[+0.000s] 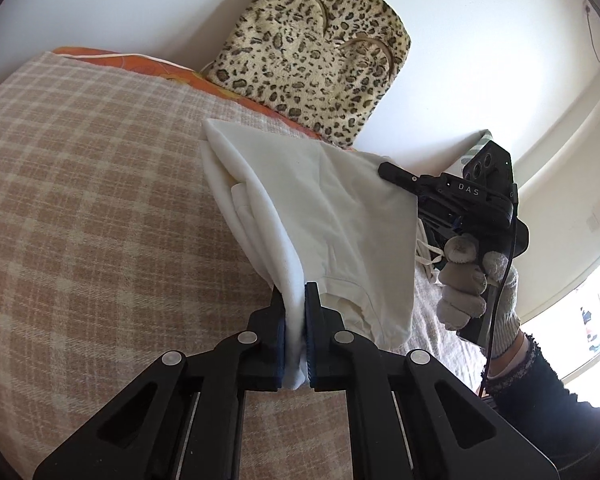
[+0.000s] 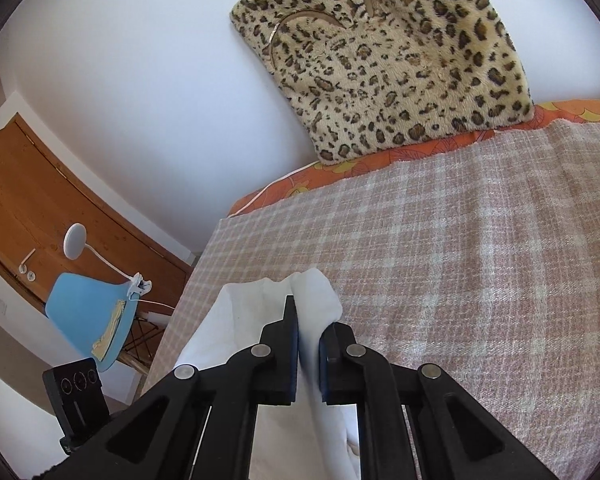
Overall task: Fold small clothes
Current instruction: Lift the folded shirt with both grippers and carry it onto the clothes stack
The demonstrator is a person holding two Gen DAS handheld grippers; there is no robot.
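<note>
A white garment [image 1: 300,200] hangs stretched in the air above the bed, held at 2 places and clear of the plaid blanket [image 1: 100,200] except, perhaps, at its far lower folds, where contact cannot be told. The left gripper [image 1: 296,320] has its fingers [image 1: 278,320] clamped on one edge of the cloth, a fold of white fabric squeezed between the blue pads. The right gripper [image 2: 308,344] likewise has its fingers [image 2: 290,344] closed on another edge, cloth bunching up past the tips; from the left wrist view it is held in a gloved right hand [image 1: 472,280]. Beyond the blanket lies an orange flowered sheet [image 2: 340,168], and a leopard-print cushion [image 2: 400,60] leans on the white wall. Off the bed stand a blue chair [image 2: 88,320], a clip-on lamp [image 2: 76,242] and a wooden door [image 2: 28,200].
</note>
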